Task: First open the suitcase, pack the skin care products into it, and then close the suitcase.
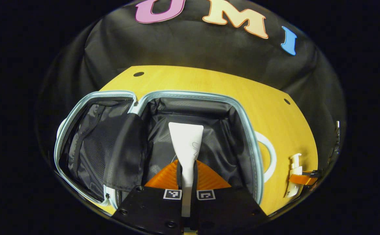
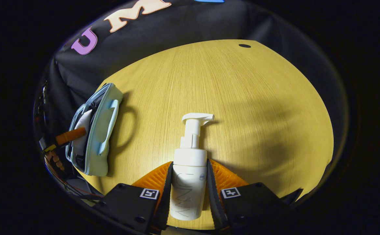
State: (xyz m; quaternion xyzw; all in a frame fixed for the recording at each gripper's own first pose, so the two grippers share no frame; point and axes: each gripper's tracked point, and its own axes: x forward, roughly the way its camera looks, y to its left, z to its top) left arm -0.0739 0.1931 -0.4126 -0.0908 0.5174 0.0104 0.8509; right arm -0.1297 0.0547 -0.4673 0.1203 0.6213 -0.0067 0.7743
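Observation:
The suitcase (image 1: 239,107) lies open on the wooden table, pale blue at the rim with black lining. My left gripper (image 1: 186,167) is shut on a white tube (image 1: 186,140), holding it over the right-hand compartment with the flat crimped end pointing away. My right gripper (image 2: 189,166) is shut on a white pump bottle (image 2: 190,192), one finger on each side of its body and the pump head farthest from me. In the left gripper view that pump bottle (image 1: 295,173) shows small at the table's right edge. In the right gripper view the suitcase (image 2: 103,130) sits to the left.
A black mesh flap (image 1: 124,153) hangs over the divide between the suitcase's two halves. The suitcase's pale handle (image 1: 270,156) sticks out on its right side. Bare wooden table (image 2: 242,98) stretches ahead of the pump bottle; its far edge meets the black cloth wall.

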